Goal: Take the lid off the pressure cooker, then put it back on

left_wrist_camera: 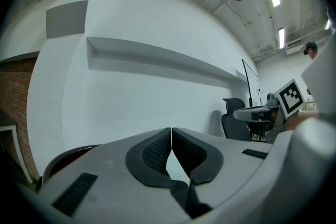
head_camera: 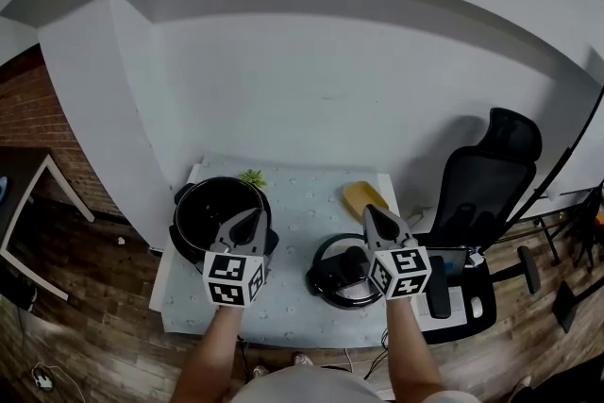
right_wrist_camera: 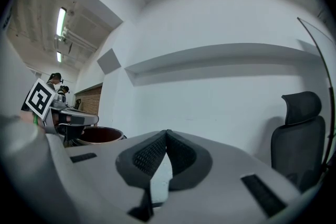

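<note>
Left gripper (head_camera: 251,220) and right gripper (head_camera: 371,214) both closed, empty, held over table (head_camera: 311,201). Pot (head_camera: 213,203) sits open under the left. Lid (head_camera: 336,280) lies off to pot's right, probably nearest right gripper.

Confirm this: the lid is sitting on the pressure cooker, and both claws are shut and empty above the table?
No: the head view shows the lid off, lying on the table beside the open pressure cooker. The left claw and right claw are shut and empty above the table.
</note>
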`<control>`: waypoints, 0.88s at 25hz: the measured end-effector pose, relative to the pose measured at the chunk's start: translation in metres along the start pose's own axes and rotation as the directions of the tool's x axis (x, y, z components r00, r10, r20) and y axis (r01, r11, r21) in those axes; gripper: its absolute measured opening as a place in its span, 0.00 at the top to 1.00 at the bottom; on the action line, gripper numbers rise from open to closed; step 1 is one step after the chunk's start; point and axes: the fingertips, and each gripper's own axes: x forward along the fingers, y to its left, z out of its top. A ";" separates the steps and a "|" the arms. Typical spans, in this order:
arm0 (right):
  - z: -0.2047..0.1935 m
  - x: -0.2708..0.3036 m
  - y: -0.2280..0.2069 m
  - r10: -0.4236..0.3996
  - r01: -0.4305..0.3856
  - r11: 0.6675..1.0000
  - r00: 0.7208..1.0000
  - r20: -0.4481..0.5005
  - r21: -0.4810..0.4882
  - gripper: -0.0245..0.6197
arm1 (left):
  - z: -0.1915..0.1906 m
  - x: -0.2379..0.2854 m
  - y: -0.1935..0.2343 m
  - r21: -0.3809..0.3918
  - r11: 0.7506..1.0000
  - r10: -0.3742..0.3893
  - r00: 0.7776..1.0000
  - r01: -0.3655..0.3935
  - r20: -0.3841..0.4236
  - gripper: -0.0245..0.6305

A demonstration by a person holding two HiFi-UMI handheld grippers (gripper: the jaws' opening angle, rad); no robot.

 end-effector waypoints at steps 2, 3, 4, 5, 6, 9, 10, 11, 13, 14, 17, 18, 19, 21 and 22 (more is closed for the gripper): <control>0.000 -0.001 -0.001 -0.002 0.002 1.000 1.000 0.001 0.002 0.96 | -0.001 0.001 -0.002 -0.001 1.000 -0.004 1.000 0.004 -0.005 0.94; 0.001 -0.001 -0.001 -0.002 0.002 1.000 1.000 0.001 0.001 0.96 | -0.002 0.001 -0.002 -0.001 1.000 -0.006 1.000 0.006 -0.006 0.94; 0.001 -0.001 0.000 -0.001 0.001 1.000 1.000 0.001 0.000 0.96 | -0.002 0.001 -0.003 -0.001 1.000 -0.009 1.000 0.009 -0.007 0.94; 0.001 -0.001 0.000 0.001 -0.001 1.000 1.000 0.001 -0.003 0.96 | -0.002 0.001 -0.004 0.000 1.000 -0.013 1.000 0.013 -0.008 0.94; 0.001 -0.001 0.001 0.004 -0.004 1.000 1.000 0.001 -0.006 0.96 | -0.002 0.002 -0.005 0.000 1.000 -0.016 1.000 0.016 -0.008 0.94; -0.001 -0.001 0.002 0.021 -0.021 1.000 1.000 0.002 -0.010 0.95 | -0.005 0.003 -0.009 0.000 1.000 -0.023 1.000 0.023 -0.013 0.94; -0.003 -0.001 0.003 0.030 -0.030 1.000 1.000 0.000 -0.007 0.87 | -0.005 0.003 -0.011 0.000 1.000 -0.025 1.000 0.025 -0.014 0.94; -0.004 0.000 0.003 0.037 -0.037 0.999 0.999 -0.005 -0.005 0.74 | -0.006 0.003 -0.012 0.000 1.000 -0.027 1.000 0.027 -0.016 0.94; -0.007 0.001 0.004 0.043 -0.044 0.999 0.999 -0.016 -0.005 0.61 | -0.006 0.003 -0.013 0.002 1.000 -0.030 0.999 0.031 -0.017 0.94; -0.009 0.002 0.004 0.046 -0.046 0.999 0.999 -0.022 -0.006 0.55 | -0.007 0.003 -0.013 0.001 0.999 -0.032 0.999 0.032 -0.018 0.94; -0.017 0.006 0.005 0.046 -0.047 0.999 0.998 -0.052 -0.014 0.43 | -0.009 0.003 -0.013 -0.002 0.999 -0.033 0.999 0.033 -0.023 0.94; -0.021 0.007 0.004 0.044 -0.045 0.999 0.997 -0.067 -0.016 0.41 | -0.009 0.003 -0.014 -0.003 0.999 -0.033 0.999 0.033 -0.026 0.94; -0.025 0.008 0.004 0.043 -0.045 0.999 0.996 -0.083 -0.016 0.40 | -0.010 0.002 -0.014 -0.003 0.999 -0.033 0.999 0.033 -0.027 0.94; -0.036 0.011 0.003 0.043 -0.045 0.999 0.992 -0.118 -0.016 0.40 | -0.011 0.002 -0.014 -0.004 0.999 -0.033 0.999 0.033 -0.030 0.94; -0.043 0.013 0.002 0.042 -0.044 0.999 0.990 -0.137 -0.016 0.41 | -0.011 0.002 -0.014 -0.004 0.999 -0.033 0.999 0.033 -0.031 0.94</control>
